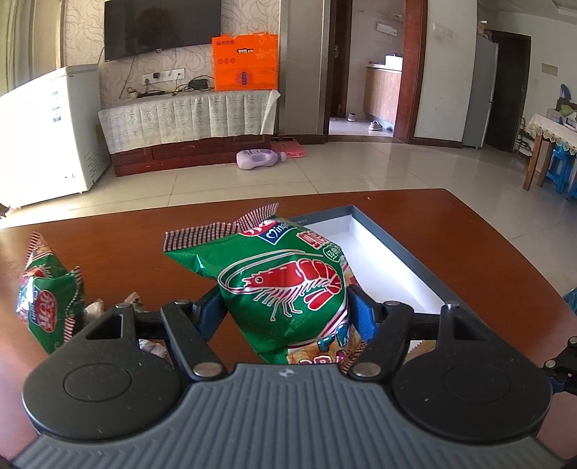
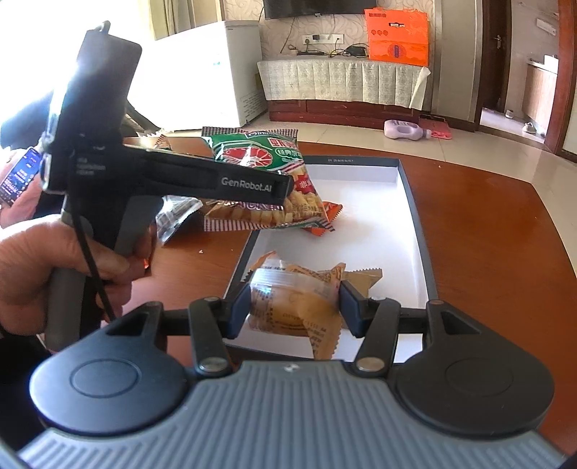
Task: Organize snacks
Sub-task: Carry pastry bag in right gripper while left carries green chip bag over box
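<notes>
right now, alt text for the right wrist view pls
The right gripper clamps a tan wrapped pastry above a white-lined box on a brown table. Beside it, the left gripper holds a green prawn-cracker bag.

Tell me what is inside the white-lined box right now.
Inside the box lies one orange snack packet, partly covered by the green prawn cracker bag in the left gripper. The right gripper holds a wrapped pastry above it, hiding the floor beneath.

Orange box (image 1: 245, 63) beside TV (image 1: 162, 27) (purple bottle (image 1: 259, 158) on floor)
</notes>
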The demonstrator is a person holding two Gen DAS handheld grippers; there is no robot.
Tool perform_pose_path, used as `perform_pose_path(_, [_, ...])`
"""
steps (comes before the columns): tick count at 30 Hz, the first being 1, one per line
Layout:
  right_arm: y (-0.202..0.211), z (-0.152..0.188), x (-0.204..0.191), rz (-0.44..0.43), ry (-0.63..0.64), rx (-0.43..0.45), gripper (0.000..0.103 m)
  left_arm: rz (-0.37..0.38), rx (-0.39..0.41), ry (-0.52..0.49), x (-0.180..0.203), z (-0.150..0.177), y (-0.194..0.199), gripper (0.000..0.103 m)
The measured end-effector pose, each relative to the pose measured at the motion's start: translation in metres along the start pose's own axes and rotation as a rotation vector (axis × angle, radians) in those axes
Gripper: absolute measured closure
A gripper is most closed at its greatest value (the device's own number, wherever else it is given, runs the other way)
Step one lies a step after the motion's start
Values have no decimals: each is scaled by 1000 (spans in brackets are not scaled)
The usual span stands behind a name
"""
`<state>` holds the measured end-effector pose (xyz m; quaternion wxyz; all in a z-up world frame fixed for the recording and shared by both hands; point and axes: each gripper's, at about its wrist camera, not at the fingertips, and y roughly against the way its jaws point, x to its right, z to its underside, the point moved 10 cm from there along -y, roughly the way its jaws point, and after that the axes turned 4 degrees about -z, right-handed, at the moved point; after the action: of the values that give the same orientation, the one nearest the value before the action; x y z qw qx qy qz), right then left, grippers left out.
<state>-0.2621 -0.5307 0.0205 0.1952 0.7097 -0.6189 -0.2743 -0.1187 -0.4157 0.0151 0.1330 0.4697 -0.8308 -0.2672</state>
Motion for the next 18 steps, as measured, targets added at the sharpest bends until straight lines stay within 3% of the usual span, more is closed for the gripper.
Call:
perform_pose_path(12, [-7,-4,9,27,-24,6,48,0,-21,-50,16,-4,-48,28])
perform_pose_path(18, [-12,-1,12,25,-21,-12,47,45,-1,-64,32,-15,-71,28])
